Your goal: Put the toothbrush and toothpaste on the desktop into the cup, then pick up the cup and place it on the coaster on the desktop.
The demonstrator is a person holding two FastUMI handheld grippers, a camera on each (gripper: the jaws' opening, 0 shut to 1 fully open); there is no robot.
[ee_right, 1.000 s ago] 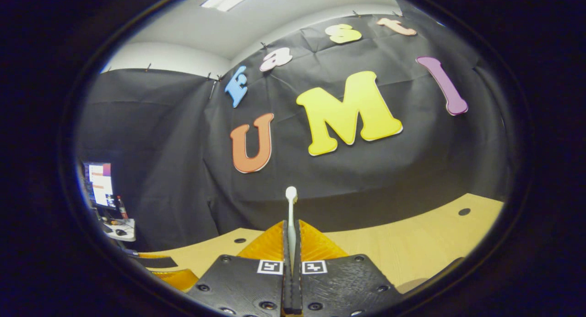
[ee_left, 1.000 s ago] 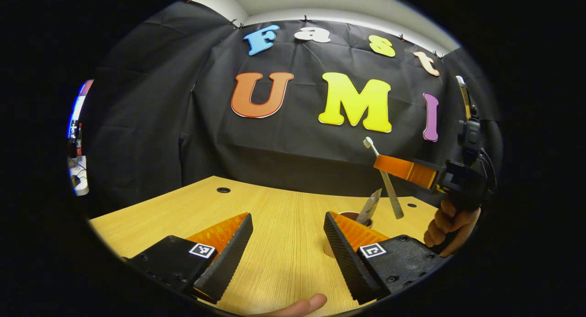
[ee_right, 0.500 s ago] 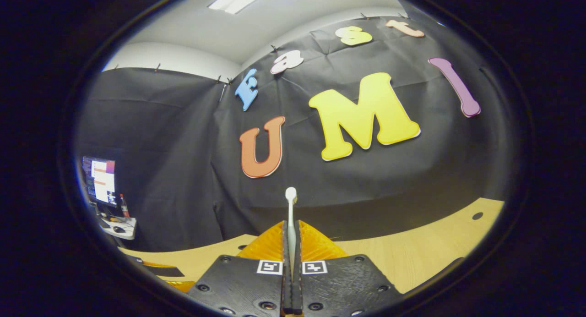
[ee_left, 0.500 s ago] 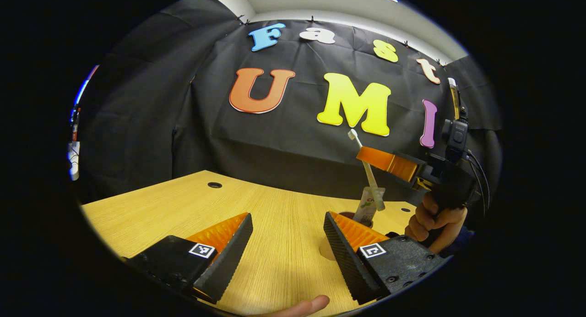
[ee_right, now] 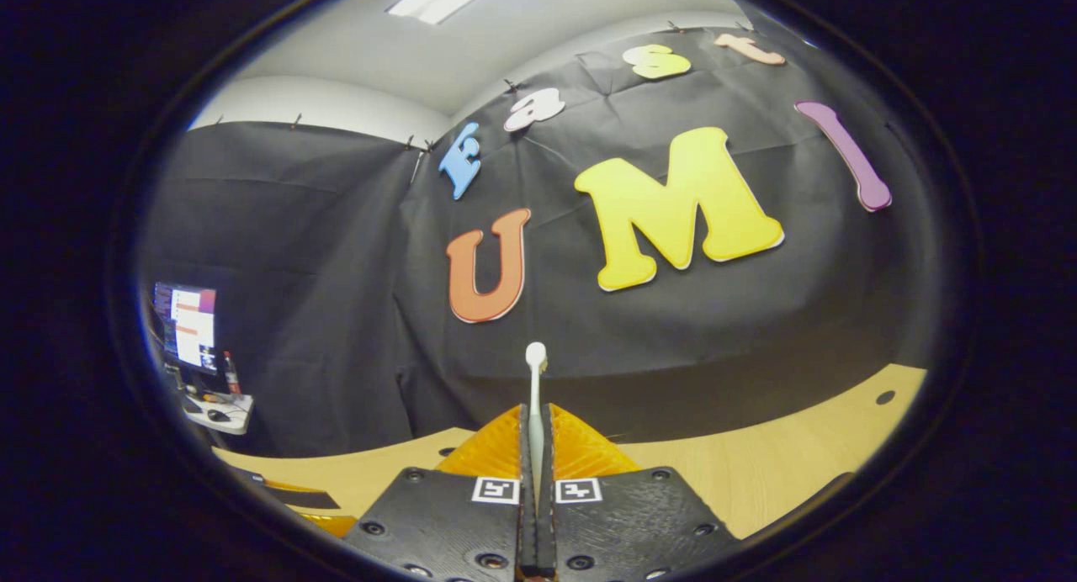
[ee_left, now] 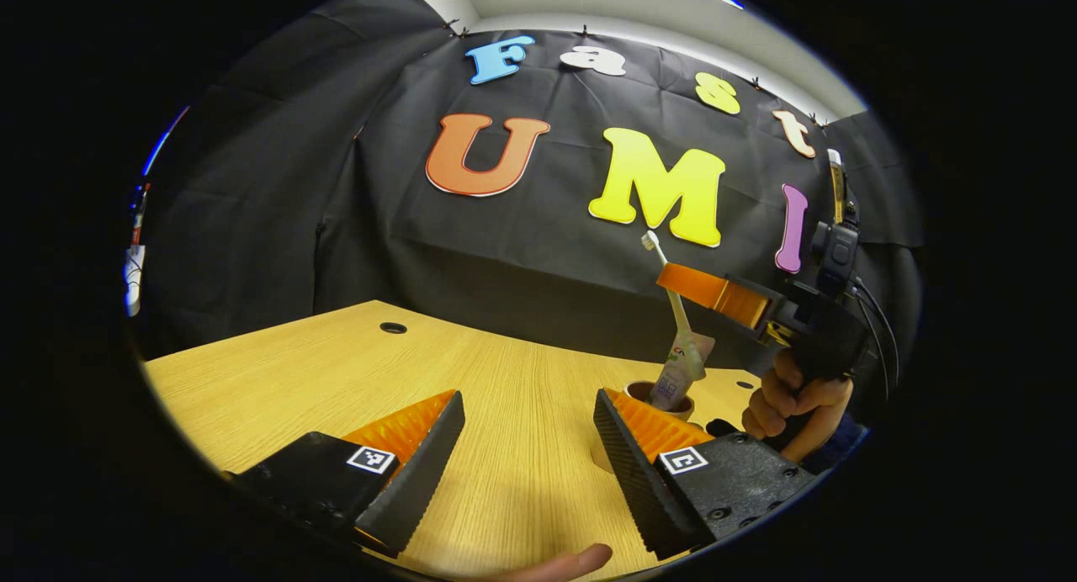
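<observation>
In the left gripper view a brown cup [ee_left: 665, 391] stands on the wooden desk [ee_left: 336, 380], partly hidden behind my left gripper's right finger. A toothpaste tube [ee_left: 678, 372] leans in the cup. My right gripper [ee_left: 677, 279] is shut on a white toothbrush [ee_left: 671, 300] that is nearly upright with its head up; its lower end hangs just over the cup beside the tube. In the right gripper view the toothbrush [ee_right: 535, 372] stands clamped in my right gripper [ee_right: 536, 422]. My left gripper [ee_left: 526, 456] is open, low over the desk and left of the cup, with nothing between its fingers.
A hand [ee_left: 791, 405] holds the right gripper's handle to the right of the cup. Round cable holes [ee_left: 393, 327] sit near the desk's far edge. A monitor [ee_right: 192, 325] and a small stand are beyond the desk at the far left.
My right gripper has carried the toothbrush leftward from beside the cup to over it, and the brush now stands more upright. The left gripper stays open in about the same place.
</observation>
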